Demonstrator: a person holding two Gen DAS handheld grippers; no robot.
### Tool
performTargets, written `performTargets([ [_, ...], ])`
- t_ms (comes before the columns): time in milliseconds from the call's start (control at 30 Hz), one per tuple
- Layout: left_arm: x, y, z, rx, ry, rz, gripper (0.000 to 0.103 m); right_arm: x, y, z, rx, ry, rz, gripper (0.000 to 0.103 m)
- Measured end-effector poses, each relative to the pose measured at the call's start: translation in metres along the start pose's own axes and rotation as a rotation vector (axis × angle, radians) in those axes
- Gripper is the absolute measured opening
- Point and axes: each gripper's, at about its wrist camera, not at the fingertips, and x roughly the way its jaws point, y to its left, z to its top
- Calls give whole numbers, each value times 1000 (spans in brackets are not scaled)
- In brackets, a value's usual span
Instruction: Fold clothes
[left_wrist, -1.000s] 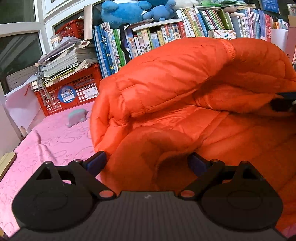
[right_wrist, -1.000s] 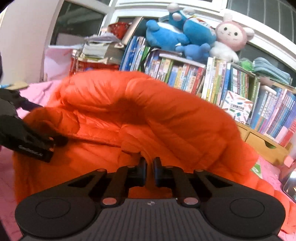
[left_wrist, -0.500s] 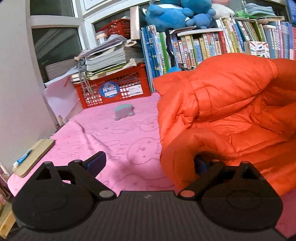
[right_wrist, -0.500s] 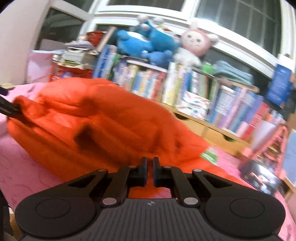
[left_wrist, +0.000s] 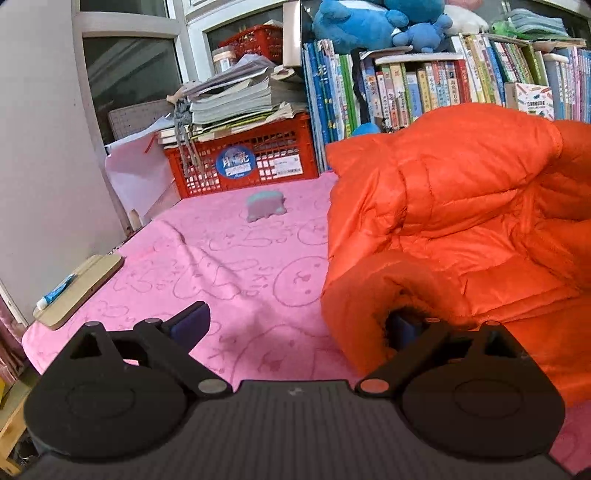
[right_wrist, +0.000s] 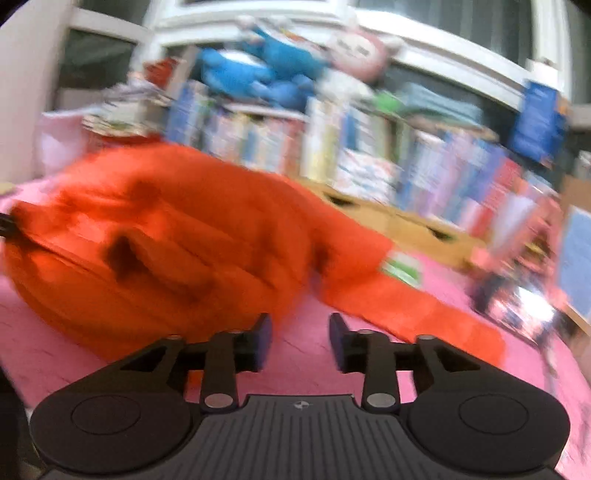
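Orange jacket (left_wrist: 461, 229) sits bunched on the pink sheet (left_wrist: 229, 266), in front of the books (left_wrist: 406, 92). Left gripper (left_wrist: 295, 325) spread wide, its right finger tucked into the cuff (left_wrist: 373, 291), squeezing nothing. Right gripper (right_wrist: 300, 338) is opening, nothing between its jaws, jacket just beyond.

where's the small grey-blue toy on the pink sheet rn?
Left wrist view, upper middle: the grey-blue toy sits on the pink sheet, just in front of the red crate and left of the orange jacket.
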Motion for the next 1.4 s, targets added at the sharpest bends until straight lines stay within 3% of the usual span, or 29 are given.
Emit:
performTargets([
  [33, -1, 0, 1, 0, -5, -5, 98, -2, 6, 5, -25, -21, 29, 47],
  [133, -6, -7, 5, 33, -17, -25, 98, 1, 37, 19, -183, -63, 93, 77],
  [267, -12, -17, 7, 105, -40, -21, 98, 17, 94, 25, -421, -95, 145, 81],
  [333, -12, -15, 8, 103, -41, -13, 98, 25, 119, 25, -486, -94, 195, 92],
  [400, -11, -9, 9, 75, -31, -11, 98, 38, 143, 24, -541, -84, 210, 93],
  [500, -15, -3, 8, 54, -27, -11, 98, 62, 165, 25, -585, -70, 154, 79],
  [567, -18, -1, 8, 48, -26, -13, 98, 80, 172, 26, -599, -56, 124, 45],
  [600, -20, 2, 8, 38, -21, -26, 98, 88, 175, 26, -601, -44, 120, 37],
  [700, -27, 16, 12, -45, -2, -110, 97, 89, 169, 23, -553, -23, 176, 24],
  [767, -32, 31, 16, -149, 6, -219, 97, 75, 159, 24, -474, -27, 230, 17],
  [867, -37, 58, 25, -345, 12, -400, 97, 53, 137, 31, -323, -27, 325, 13],
  [933, -44, 60, 30, -358, -19, -434, 97, 43, 126, 36, -260, -24, 366, 13],
  [1033, -60, 34, 34, -141, -90, -399, 97, 36, 108, 44, -140, 21, 491, 13],
  [1133, -69, 5, 31, 34, -109, -416, 97, 32, 98, 42, -77, 67, 572, 13],
  [1200, -68, -5, 30, 70, -110, -407, 97, 27, 95, 38, -69, 93, 612, 13],
  [1400, -49, 0, 30, -3, -47, -295, 98, 13, 104, 19, -129, 118, 654, 17],
])
